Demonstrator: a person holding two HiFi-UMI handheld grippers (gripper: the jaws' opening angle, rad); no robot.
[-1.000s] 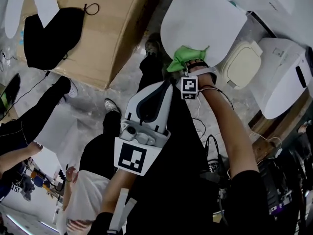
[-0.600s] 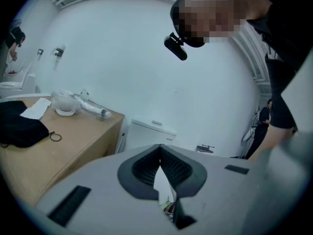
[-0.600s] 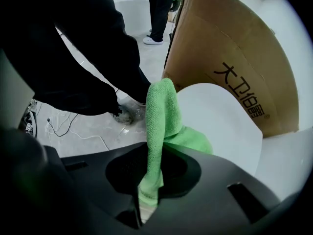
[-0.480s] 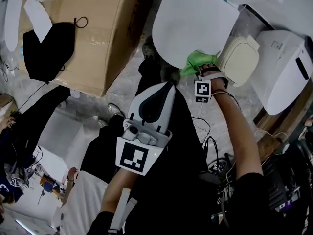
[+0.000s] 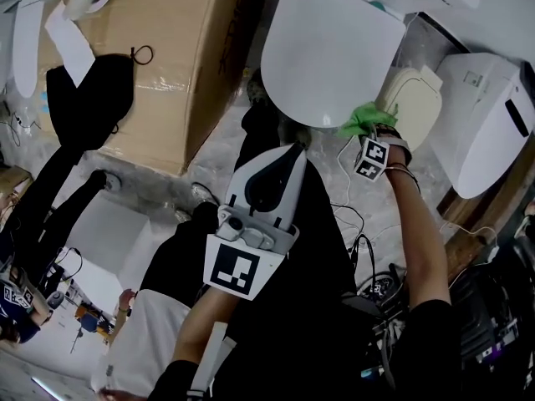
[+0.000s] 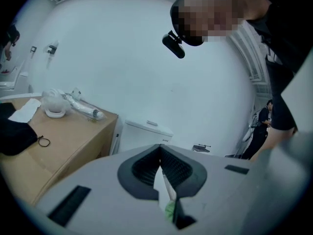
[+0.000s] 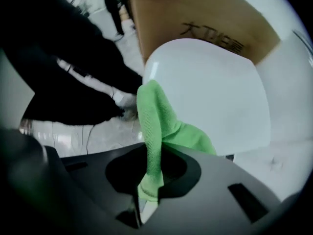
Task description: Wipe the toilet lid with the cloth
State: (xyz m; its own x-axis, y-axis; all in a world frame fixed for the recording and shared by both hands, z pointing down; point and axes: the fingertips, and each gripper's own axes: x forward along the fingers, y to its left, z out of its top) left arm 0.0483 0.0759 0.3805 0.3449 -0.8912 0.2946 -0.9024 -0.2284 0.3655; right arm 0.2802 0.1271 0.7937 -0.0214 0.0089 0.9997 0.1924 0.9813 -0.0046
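Cloth [image 5: 364, 119]: clamped tight in right gripper [image 7: 148, 182], at toilet lid [image 5: 330, 53] rim, 5 o'clock. Left gripper [image 6: 159, 151]: jaws together, nothing held.

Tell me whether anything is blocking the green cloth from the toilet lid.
Nothing visible does. The green cloth, clamped in the right tongs, sits at the edge of the toilet lid, with bare lid beyond it.

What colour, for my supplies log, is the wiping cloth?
Bright green. The cloth shows best in the right gripper view.
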